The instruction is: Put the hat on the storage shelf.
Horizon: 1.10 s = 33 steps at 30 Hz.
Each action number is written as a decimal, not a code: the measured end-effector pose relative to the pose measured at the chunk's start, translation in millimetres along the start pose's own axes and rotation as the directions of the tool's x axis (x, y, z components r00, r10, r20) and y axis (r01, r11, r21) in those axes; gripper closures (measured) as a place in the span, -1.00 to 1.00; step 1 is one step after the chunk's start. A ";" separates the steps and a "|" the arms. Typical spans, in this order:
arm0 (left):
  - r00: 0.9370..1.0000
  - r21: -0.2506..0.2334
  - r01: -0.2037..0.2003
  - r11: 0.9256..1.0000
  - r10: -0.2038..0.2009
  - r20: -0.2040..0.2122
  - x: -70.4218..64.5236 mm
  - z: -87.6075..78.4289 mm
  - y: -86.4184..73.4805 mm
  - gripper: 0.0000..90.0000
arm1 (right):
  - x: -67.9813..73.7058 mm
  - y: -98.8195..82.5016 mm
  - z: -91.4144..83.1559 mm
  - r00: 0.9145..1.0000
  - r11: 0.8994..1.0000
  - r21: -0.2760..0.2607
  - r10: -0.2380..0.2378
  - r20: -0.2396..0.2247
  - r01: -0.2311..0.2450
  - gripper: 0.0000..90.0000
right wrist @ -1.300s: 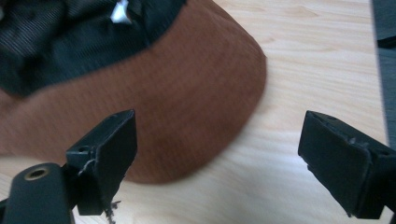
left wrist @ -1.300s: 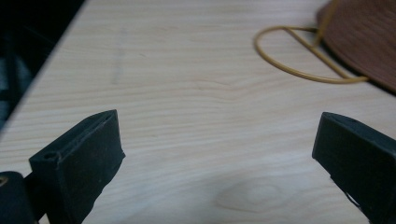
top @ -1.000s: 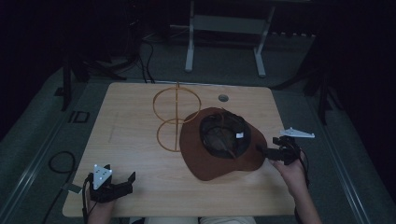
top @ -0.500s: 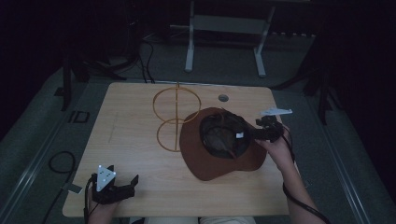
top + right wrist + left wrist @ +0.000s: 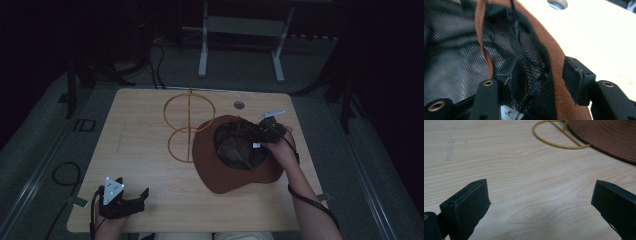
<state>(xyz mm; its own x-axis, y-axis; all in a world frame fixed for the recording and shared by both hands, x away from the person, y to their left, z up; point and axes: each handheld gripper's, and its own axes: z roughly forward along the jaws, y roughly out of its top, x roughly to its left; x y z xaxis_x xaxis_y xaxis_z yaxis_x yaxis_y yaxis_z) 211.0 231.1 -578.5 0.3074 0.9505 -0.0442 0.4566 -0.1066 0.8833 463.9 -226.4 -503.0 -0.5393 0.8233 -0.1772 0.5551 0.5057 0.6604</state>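
Observation:
A brown brimmed hat lies crown-down on the wooden table, its dark mesh lining facing up. My right gripper reaches in from the right and straddles the hat's inner edge. One jaw is inside against the mesh and the other is outside over the brim. The jaws have just been closing with that edge between them, but I see no firm pinch. My left gripper rests near the front left edge, open over bare wood.
A gold wire stand lies flat at mid table, partly under the hat's left brim, its loop ahead of the left gripper. A round cable hole sits near the far edge. A desk frame stands on the floor beyond.
My right gripper moved left from beside the hat's right brim to over its opening, and its jaws narrowed around the edge. The left gripper stayed put.

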 end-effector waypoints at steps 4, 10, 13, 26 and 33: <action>1.000 0.006 -0.007 1.000 0.007 0.010 -1.2 0.1 -0.1 -0.96 | 4.8 2.1 14.5 0.998 0.997 0.054 -0.052 0.035 0.050 0.12; 1.000 0.014 -0.006 1.000 0.006 0.009 -1.5 0.9 -0.1 -0.96 | 7.4 2.3 26.2 0.994 0.995 0.074 -0.069 0.087 0.063 0.35; 1.000 0.015 -0.008 1.000 0.008 0.010 -1.5 0.7 -0.3 -0.96 | 8.4 1.7 28.0 0.990 0.994 0.082 -0.085 0.116 0.076 0.68; 1.000 0.018 -0.016 1.000 0.015 0.023 -7.9 3.0 0.9 -0.96 | -8.7 0.9 -9.9 0.993 0.999 -0.030 0.045 0.106 -0.042 0.89; 0.997 0.025 -0.022 0.999 0.021 0.073 -17.1 8.7 5.2 -0.96 | -25.4 -16.9 -37.4 0.975 0.979 -0.086 0.194 0.107 -0.186 0.89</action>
<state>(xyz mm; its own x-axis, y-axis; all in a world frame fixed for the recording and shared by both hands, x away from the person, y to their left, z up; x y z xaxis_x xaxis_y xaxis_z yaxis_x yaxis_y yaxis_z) 215.4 211.7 -577.1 0.3766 0.9244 -0.0599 0.4703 -0.1352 0.8721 444.5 -265.5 -482.4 -0.3504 0.9286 -0.1222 0.5890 0.3199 0.7421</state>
